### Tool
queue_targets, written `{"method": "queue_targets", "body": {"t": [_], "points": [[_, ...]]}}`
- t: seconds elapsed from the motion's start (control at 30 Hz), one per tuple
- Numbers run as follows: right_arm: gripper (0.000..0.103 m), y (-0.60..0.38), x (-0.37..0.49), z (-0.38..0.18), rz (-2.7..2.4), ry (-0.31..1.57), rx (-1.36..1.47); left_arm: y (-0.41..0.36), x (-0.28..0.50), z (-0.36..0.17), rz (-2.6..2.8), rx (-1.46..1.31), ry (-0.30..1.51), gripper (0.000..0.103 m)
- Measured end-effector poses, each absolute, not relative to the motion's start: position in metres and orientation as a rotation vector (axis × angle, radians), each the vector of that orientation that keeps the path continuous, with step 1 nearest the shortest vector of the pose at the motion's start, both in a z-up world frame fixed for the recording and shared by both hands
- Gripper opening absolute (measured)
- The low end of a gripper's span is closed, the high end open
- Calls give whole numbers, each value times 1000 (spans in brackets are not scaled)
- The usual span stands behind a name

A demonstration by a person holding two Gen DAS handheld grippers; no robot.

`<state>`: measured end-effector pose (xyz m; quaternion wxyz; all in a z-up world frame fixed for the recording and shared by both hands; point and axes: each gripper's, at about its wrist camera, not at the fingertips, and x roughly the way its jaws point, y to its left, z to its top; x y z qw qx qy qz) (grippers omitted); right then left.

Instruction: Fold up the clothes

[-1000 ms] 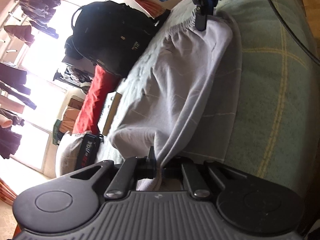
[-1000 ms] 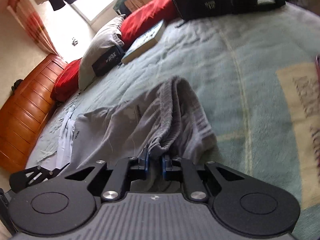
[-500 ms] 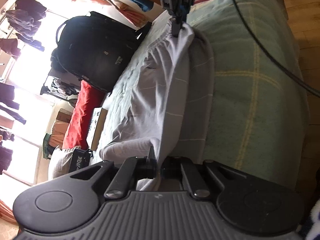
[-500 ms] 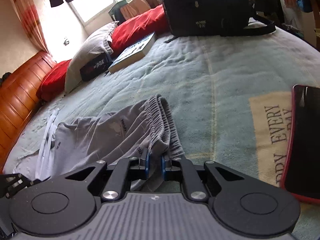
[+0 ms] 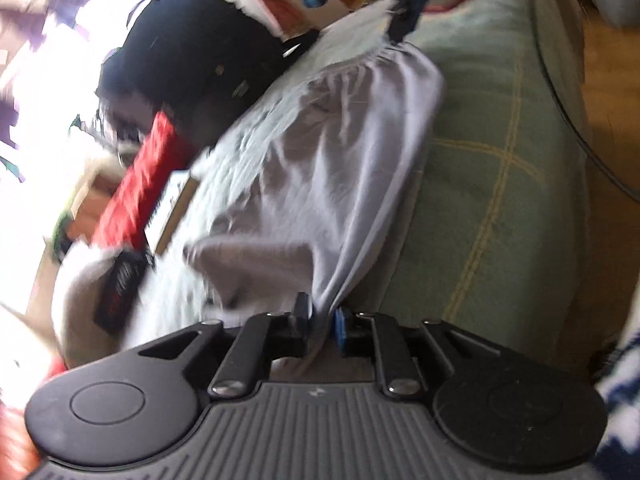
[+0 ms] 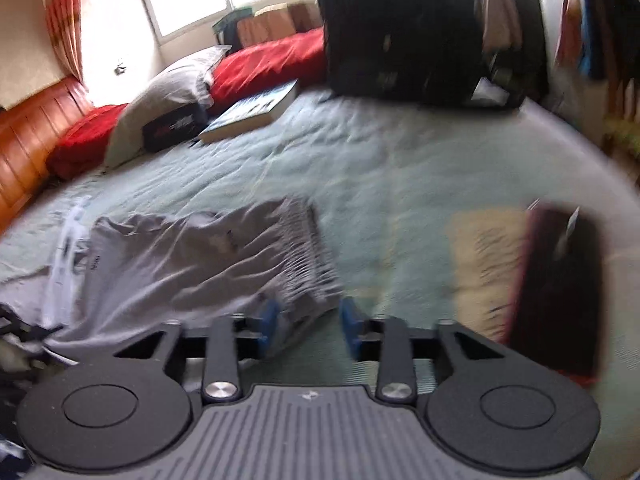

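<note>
In the left wrist view, far left, bright window light washes out the room; below it a grey pillow [image 5: 80,280] carries a dark pouch [image 5: 120,292]; next along lie a red cushion [image 5: 140,184] and a book [image 5: 172,208], with a black backpack [image 5: 192,52] standing above them on the bed; in the middle the grey shorts [image 5: 328,168] lie spread on the green blanket [image 5: 500,184], their gathered waistband toward the top of the frame and 1 hem corner drawn down into the left gripper [image 5: 322,320]; its jaws are opening, a narrow gap shows between the 2 pads, and the cloth still runs between them, though blur hides whether the pads press on it; above the waistband the right gripper [image 5: 412,8] shows as a dark blurred shape, just clear of the fabric; at the right a black cable [image 5: 568,128] crosses the blanket's edge beside wooden floor.

In the right wrist view, at the left an orange wooden headboard [image 6: 24,148] borders the bed; the same cushion, pillow, pouch and book [image 6: 252,112] line the far side, the backpack [image 6: 400,28] beyond; the shorts [image 6: 180,264] lie flat on the blanket [image 6: 400,176], ribbed waistband nearest; the right gripper [image 6: 308,328] has its jaws opening and well apart, the waistband's end lying loose between the blue pads, touching only the left one; to the right rests a dark phone [image 6: 560,292] in a red case, on a cream printed patch.
</note>
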<state>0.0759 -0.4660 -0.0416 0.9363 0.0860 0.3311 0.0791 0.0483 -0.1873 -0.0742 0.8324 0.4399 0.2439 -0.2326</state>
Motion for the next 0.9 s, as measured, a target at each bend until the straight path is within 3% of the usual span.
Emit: {"method": "queue_targets", "body": {"t": [0.23,0.33,0.37,0.67,0.9], "points": [[49,-441,67,-14,251,565,72,-136,53,-30,-450,618,587,28],[51,-420,77,-16,331,574,67,-117,67,-22,-396,483,615,41],[51,-413,81,-17,353,580,65,-108,73,-22,-380,425,634,41],[59,-380,103,-24,473,622,70,-5,139,-57,-304,-287,851,49],[60,-358,132,-34,501,672,95,41,173,-90,-336,-640,858,52]]}}
